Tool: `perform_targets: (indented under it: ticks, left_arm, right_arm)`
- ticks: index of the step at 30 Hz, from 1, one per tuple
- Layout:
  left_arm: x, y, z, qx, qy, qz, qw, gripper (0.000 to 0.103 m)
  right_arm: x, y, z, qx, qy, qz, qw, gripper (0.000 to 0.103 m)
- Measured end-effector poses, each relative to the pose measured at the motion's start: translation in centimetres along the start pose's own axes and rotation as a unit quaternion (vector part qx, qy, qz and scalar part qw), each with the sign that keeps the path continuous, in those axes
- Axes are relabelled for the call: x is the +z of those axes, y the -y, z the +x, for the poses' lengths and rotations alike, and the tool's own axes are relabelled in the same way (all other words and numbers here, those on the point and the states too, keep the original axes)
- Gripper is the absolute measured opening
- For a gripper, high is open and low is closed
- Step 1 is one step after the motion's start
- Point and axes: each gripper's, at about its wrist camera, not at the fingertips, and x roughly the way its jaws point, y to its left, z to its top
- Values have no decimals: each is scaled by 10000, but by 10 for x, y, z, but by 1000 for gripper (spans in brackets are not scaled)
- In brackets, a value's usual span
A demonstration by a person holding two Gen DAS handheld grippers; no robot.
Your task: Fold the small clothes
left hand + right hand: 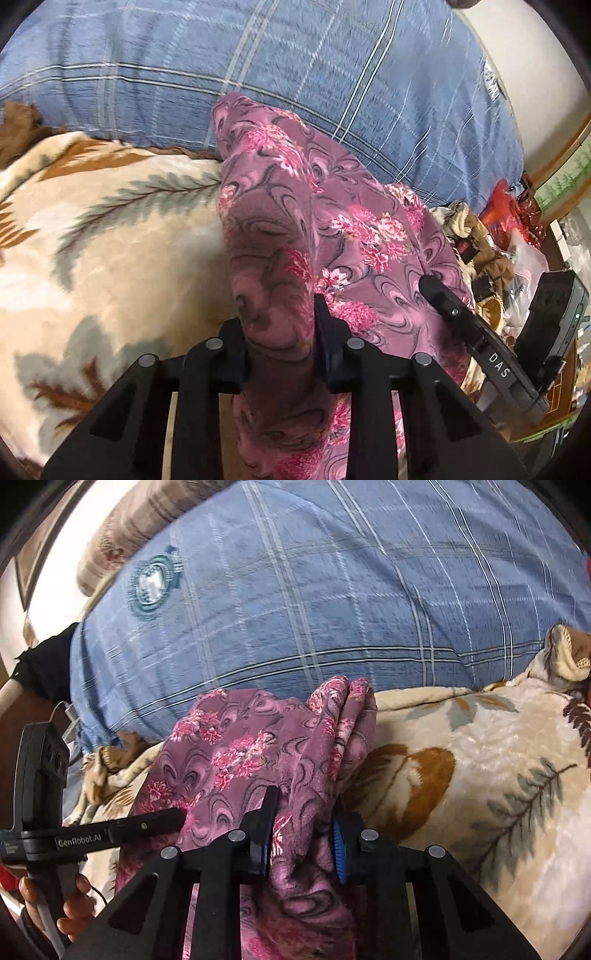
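A: A blue plaid quilt [258,55] filled the back of the bed, with a cream leaf-print blanket [110,240] spread in front of it.

B: And the garment?

A: A mauve floral cloth [332,206] hung bunched above the blanket, gathered between both tools. The left gripper [280,332] was narrowed on one bunch, fabric pressed between its jaws. The right gripper [303,823] was likewise clamped on a thick gather of the same cloth.

B: Which step was that?

A: Likely the lift before a fold, both edges pinched. The next move seemingly called for drawing the two grips apart to spread the cloth, then laying it flat on the blanket.
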Motion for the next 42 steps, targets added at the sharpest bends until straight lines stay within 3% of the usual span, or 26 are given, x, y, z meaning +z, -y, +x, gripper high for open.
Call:
perform_targets:
  ticks: [11,17,20,21,22,23,25,30,32,34,36,37,40,42]
  left_arm:
    - [-44,-32,-70,464,224,-6,9987,26]
    - [-75,-47,-76,545,111,-123,9984,28]
    - [-94,-65,-55,672,-287,-301,9969,41]
    - [-99,-73,-46,664,-441,-411,9960,53]
    - [-102,-80,-45,603,-390,-553,9959,64]
    - [-104,-87,-48,515,-317,-681,9958,66]
    - [-102,-96,-56,291,-280,-793,9960,66]
    - [-75,-101,-81,258,328,-867,9954,66]
    - [-56,-95,-75,287,362,-788,9958,66]
    - [-40,-88,-61,390,313,-689,9964,66]
    - [-27,-81,-48,495,253,-584,9967,66]
    - [-23,-79,-44,593,259,-528,9965,66]
    - [-15,-76,-26,920,286,-229,9951,67]
    - [-14,-86,1,1173,31,-230,9928,69]
  right_arm:
    - [-41,-71,-19,432,-71,-159,9989,25]
    - [-68,-83,-19,644,-262,-177,9974,26]
    - [-86,-78,-4,566,-545,-122,9968,28]
    - [-94,-75,6,404,-752,-136,9963,30]
    - [-102,-70,12,340,-840,-100,9958,38]
    - [-104,-66,12,368,-781,-13,9963,43]
    - [-102,-57,6,459,-767,274,9956,51]
    - [-74,-45,-1,561,-379,745,9949,51]
    - [-61,-51,13,691,-470,779,9935,51]
    - [-52,-61,34,557,-641,665,9942,51]
    - [-44,-68,54,387,-795,529,9947,37]
    - [-40,-70,58,381,-813,492,9947,8]
    - [-36,-70,48,469,-418,465,9969,8]
    - [-40,-60,48,389,-360,562,9970,8]
